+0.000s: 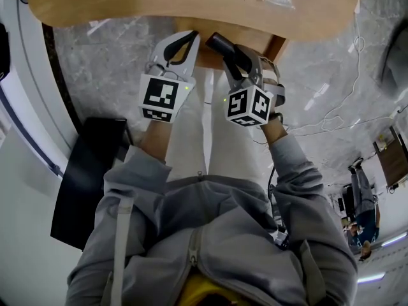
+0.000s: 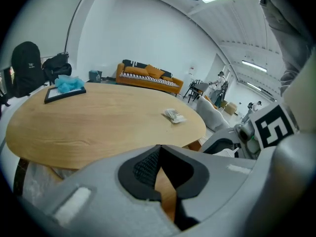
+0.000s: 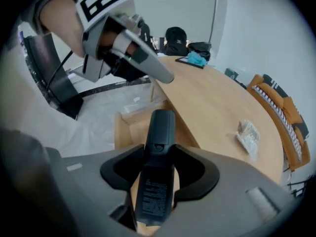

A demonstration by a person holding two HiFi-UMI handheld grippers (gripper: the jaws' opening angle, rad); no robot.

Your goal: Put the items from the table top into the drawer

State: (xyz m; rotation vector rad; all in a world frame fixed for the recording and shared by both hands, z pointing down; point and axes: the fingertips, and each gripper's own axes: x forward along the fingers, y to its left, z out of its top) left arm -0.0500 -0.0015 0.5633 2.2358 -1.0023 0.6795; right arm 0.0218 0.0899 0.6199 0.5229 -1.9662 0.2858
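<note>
Round wooden surface in a big bright room, shot from right at its edge. The remote, black and slim, isn't on top of it: the right tongs are pinching it across its middle, one pad on each long side. It's pointing away and down. Directly past it in the right gripper view is the drawer, a light wood box pulled out from under the surface's rim, so the remote hangs over it and isn't touching it as far as I can see.

The left tongs are just beside the right ones, near the same edge. Their tips are pressed together with nothing between them.

On top of the surface, a small clear packet lies near the side closest to the tongs. Way across on the far side there's a flat black tray with a crumpled blue cloth on it. Both sit well apart from each other.

Underneath is a grey marbled floor. An orange sofa stands along the back wall.
</note>
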